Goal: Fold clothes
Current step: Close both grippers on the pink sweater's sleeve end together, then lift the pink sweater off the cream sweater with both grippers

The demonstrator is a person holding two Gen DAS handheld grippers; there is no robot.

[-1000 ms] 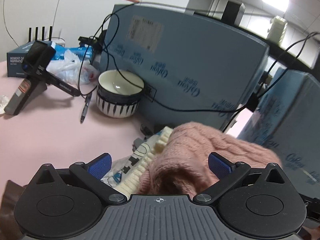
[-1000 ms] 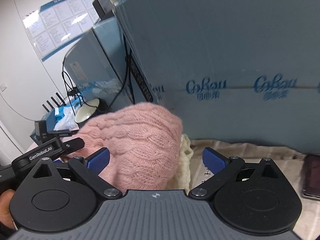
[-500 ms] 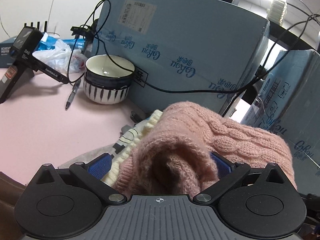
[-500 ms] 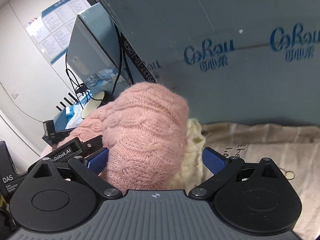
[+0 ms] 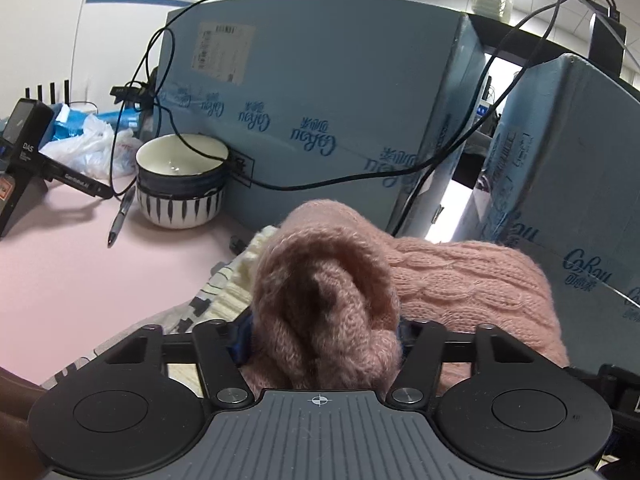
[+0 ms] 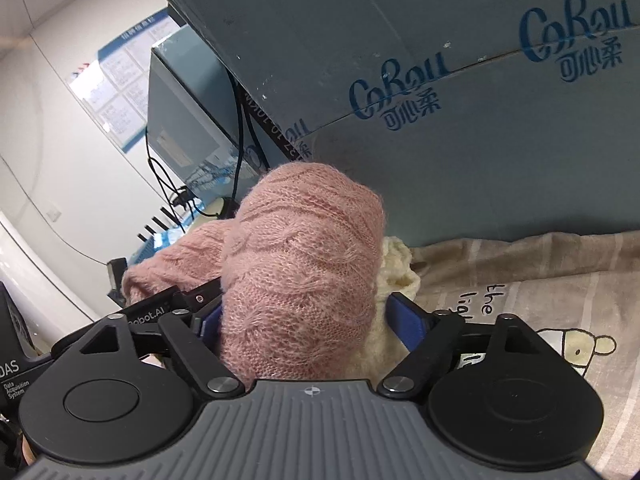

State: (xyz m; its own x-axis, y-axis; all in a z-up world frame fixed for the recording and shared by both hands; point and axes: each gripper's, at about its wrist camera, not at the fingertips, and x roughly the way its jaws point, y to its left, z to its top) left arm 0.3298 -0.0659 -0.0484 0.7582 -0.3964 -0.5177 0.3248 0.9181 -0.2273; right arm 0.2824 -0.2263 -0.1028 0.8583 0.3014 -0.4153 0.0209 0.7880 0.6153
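A pink cable-knit sweater (image 5: pixel 460 280) lies bunched on a cream knit garment (image 5: pixel 236 292) in front of the blue boxes. My left gripper (image 5: pixel 322 336) has a thick fold of the pink sweater bulging up between its fingers; the jaws are closing and the pads press into the knit. In the right wrist view the pink sweater (image 6: pixel 304 248) fills most of the gap of my right gripper (image 6: pixel 308 320), whose jaws are closing. Its left pad touches the knit; its right pad stands just off the pink knit beside the cream garment (image 6: pixel 396 264).
Large blue cartons (image 5: pixel 320 100) stand close behind the clothes, with black cables (image 5: pixel 340 184) hanging across them. A striped bowl (image 5: pixel 180 180), a pen (image 5: pixel 120 220) and a black device (image 5: pixel 20 160) sit on the pink table (image 5: pixel 80 280). A beige printed cloth (image 6: pixel 540 280) lies at the right.
Both grippers have come in around the pink sweater and narrowed. The left one went from wide open to squeezing a fold; the right one sank lower over the knit.
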